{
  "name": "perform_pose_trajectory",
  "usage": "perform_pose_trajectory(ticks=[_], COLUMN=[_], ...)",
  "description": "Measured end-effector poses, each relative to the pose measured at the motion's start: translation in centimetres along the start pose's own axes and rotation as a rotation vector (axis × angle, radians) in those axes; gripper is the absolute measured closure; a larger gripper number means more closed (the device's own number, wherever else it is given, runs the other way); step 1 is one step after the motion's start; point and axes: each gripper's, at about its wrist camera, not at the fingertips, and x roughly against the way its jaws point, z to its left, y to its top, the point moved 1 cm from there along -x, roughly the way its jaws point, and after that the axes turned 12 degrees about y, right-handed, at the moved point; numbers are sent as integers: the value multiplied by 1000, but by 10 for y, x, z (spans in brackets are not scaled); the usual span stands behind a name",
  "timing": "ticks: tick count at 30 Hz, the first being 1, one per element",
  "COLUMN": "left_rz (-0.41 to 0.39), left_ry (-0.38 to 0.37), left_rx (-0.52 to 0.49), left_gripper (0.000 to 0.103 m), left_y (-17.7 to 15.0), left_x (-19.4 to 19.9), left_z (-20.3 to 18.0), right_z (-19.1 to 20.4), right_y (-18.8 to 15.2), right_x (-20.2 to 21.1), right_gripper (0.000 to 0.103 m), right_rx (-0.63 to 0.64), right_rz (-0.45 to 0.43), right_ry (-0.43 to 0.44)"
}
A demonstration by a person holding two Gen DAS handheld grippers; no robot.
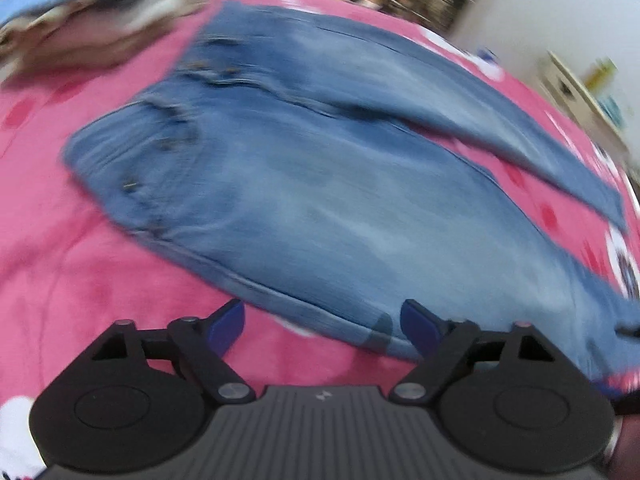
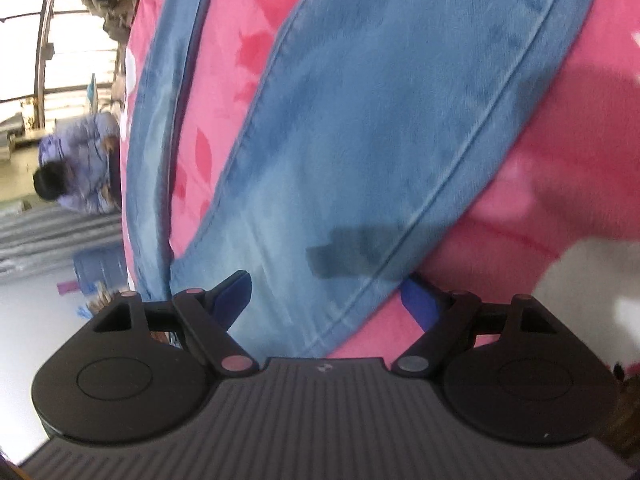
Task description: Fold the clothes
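Note:
A pair of light blue jeans (image 1: 304,176) lies spread flat on a pink patterned blanket (image 1: 80,264), waistband to the left, both legs running right. My left gripper (image 1: 322,326) hovers open just above the near leg's side seam, with nothing between its blue fingers (image 1: 228,326). In the right wrist view a jeans leg (image 2: 360,128) runs diagonally up the frame, the other leg (image 2: 160,120) at the left. My right gripper (image 2: 328,300) stands open over the leg's lower end, one finger on either side of the fabric.
A pile of folded clothes (image 1: 92,20) sits on the blanket at the back left. A white shelf unit (image 1: 584,92) stands at the right. Past the bed's edge a person in a purple top (image 2: 80,164) crouches near a blue water jug (image 2: 100,270).

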Motion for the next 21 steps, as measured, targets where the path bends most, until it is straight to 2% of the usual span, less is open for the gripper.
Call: perform_pose_trajectory(ticks=[1, 3, 5, 9, 16, 19, 21], left_rz=[3, 9, 8, -24, -119, -141, -153], left_ry=[5, 8, -6, -61, -129, -132, -126], left_rx=[27, 73, 93, 95, 233, 237, 224], left_gripper=[29, 40, 42, 42, 42, 43, 46], left_y=[1, 3, 2, -2, 3, 4, 1], left_x=[-3, -7, -11, -19, -28, -32, -33], left_z=[6, 16, 23, 34, 47, 48, 47], right_z=[0, -1, -2, -6, -3, -6, -11], right_y=[0, 0, -2, 0, 8, 9, 8], right_x=[0, 0, 0, -2, 0, 1, 2], right_gripper=[23, 26, 27, 28, 29, 32, 39], right_rx=[-6, -22, -31, -60, -77, -67, -61], right_rz=[-10, -22, -29, -52, -108, -127, -131], right_ry=[3, 7, 10, 28, 82, 98, 98])
